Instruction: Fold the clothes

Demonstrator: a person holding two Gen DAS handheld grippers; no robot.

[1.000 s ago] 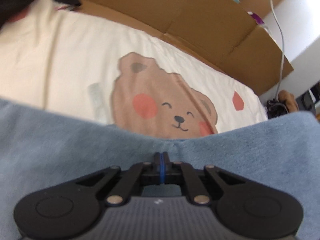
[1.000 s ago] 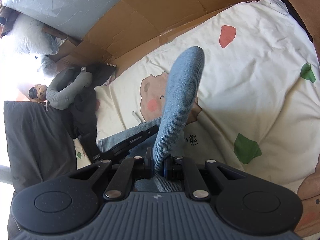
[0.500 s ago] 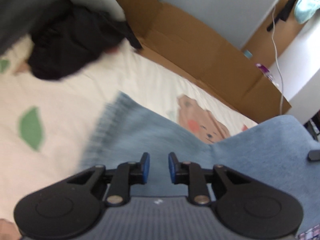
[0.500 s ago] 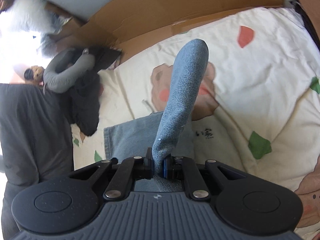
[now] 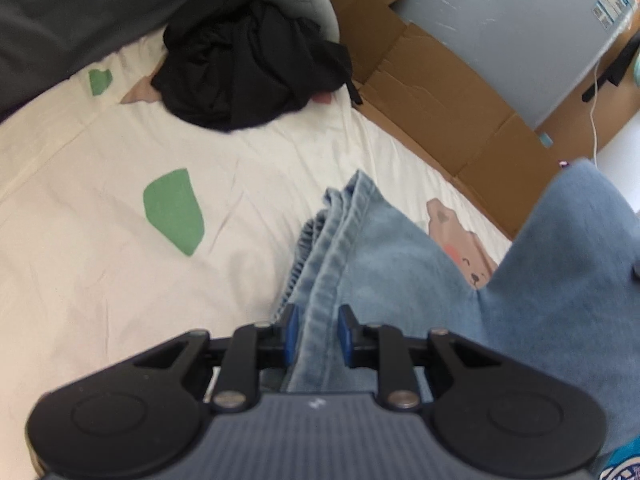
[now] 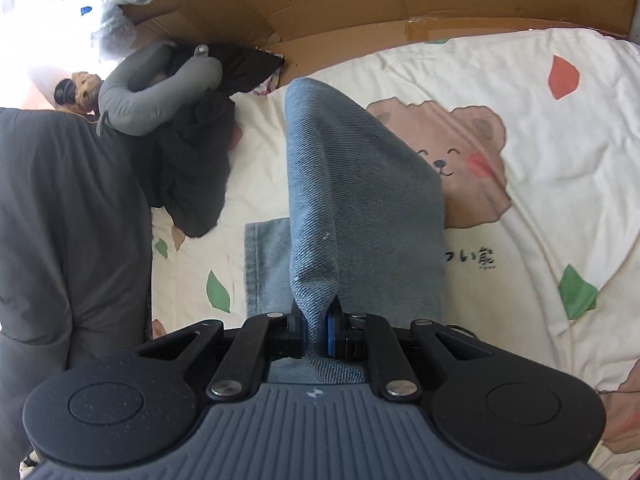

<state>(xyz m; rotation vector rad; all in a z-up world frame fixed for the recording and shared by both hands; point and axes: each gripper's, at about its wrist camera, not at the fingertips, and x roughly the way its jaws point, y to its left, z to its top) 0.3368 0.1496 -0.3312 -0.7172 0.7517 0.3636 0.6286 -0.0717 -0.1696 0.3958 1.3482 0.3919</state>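
Since a second earlier, when the left hand-held gripper (image 5: 316, 334) was pinched together over blue cloth close above the bear print, its view has been swung towards the black garment (image 5: 248, 64) and the grey cushion behind it, and its jaws have been parted. They are now seen apart, with the seamed edge of the jeans (image 5: 344, 248) lying between the blue pads (image 5: 291, 332); whether the pads touch the cloth cannot be told, though a gap shows on the right side. The right hand-held gripper (image 6: 318, 334) is kept clamped on a fold of the jeans (image 6: 352, 184), as before, but the denim it lifts is now spread into a wide, tent-like panel instead of the narrow roll seen earlier.

The jeans are of pale, washed blue denim with a visible twill weave and a double-stitched seam. One part is laid flat on the cream bed sheet (image 6: 560, 168), printed with a bear and green and red patches; the rest is raised off it by the right hand-held gripper. The bear print (image 6: 472, 160) is partly covered by the raised cloth. Brown cardboard (image 6: 400, 4) is seen beyond the bed's far edge.
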